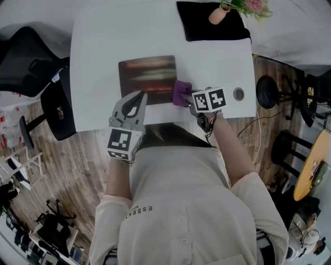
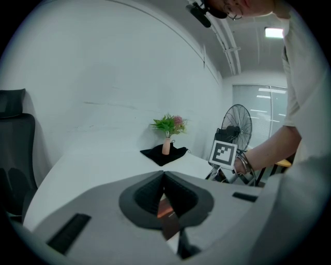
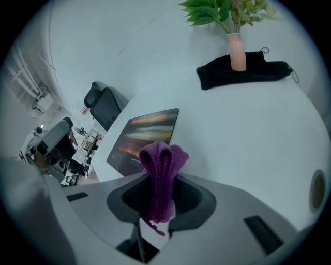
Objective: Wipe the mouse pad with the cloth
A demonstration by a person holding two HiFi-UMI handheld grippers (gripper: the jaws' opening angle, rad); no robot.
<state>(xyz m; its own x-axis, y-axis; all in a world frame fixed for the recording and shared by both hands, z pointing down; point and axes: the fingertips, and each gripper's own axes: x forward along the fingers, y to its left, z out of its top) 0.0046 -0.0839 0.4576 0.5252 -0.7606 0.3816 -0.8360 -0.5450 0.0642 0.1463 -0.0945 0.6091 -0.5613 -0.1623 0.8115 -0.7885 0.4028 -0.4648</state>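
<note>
A dark mouse pad (image 1: pixel 147 77) with a reddish print lies in the middle of the white table (image 1: pixel 98 46). My right gripper (image 1: pixel 190 101) is shut on a folded purple cloth (image 1: pixel 181 93) at the pad's near right corner. In the right gripper view the cloth (image 3: pixel 161 165) stands up between the jaws, with the mouse pad (image 3: pixel 145 135) just beyond on the left. My left gripper (image 1: pixel 138 98) hovers over the pad's near left corner. In the left gripper view its jaws (image 2: pixel 164 175) meet at the tips with nothing held, and a strip of the pad shows below them.
A black cloth (image 1: pixel 207 28) with a pink vase (image 1: pixel 217 14) of flowers sits at the table's far right, seen again in the right gripper view as vase (image 3: pixel 237 52) on cloth (image 3: pixel 248 71). A cable hole (image 1: pixel 238 94) lies right of my right gripper. A black office chair (image 1: pixel 31 62) stands at the left.
</note>
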